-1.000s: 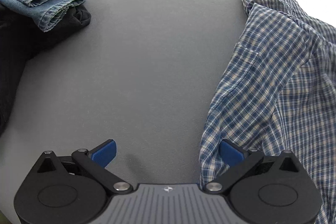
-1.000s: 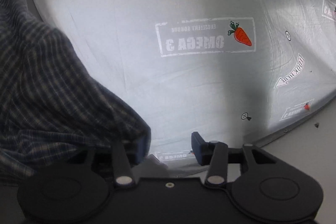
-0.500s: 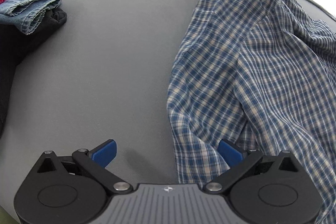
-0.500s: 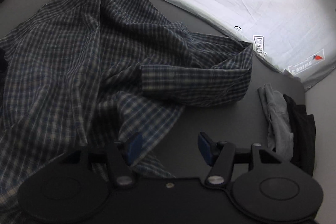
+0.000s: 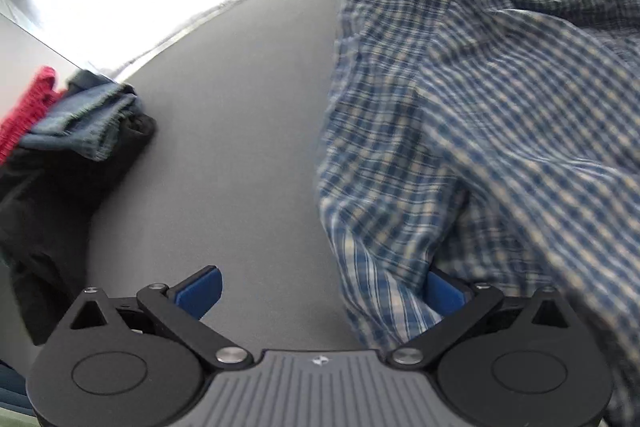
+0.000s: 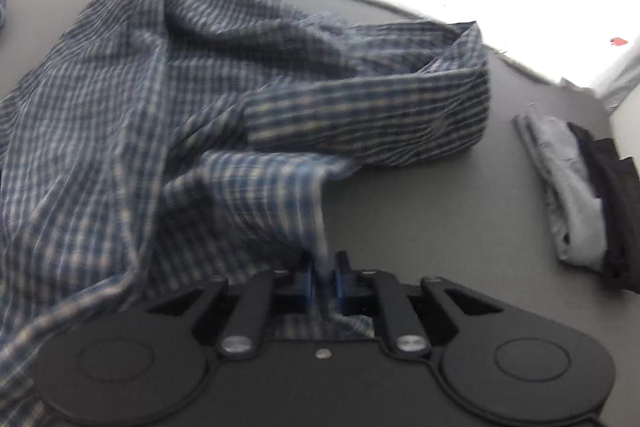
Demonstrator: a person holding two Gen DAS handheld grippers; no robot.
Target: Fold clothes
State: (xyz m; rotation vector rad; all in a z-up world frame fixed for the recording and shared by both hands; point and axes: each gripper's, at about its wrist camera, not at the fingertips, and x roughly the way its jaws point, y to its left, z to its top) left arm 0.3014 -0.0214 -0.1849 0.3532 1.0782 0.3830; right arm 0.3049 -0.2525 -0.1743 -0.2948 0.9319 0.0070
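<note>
While no writing reads, right hand-held gripper pinches plaid shirt, left hand-held gripper spread wide

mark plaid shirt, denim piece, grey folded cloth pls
plaid shirt (image 6: 120, 115), right wrist view, crumpled body panel
denim piece (image 5: 80, 119), left wrist view, folded top layer
grey folded cloth (image 6: 568, 187), right wrist view, middle of the fold

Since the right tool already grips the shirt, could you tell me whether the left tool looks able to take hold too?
Probably yes: the left tool is open, and the plaid shirt already drapes over its right finger.
</note>
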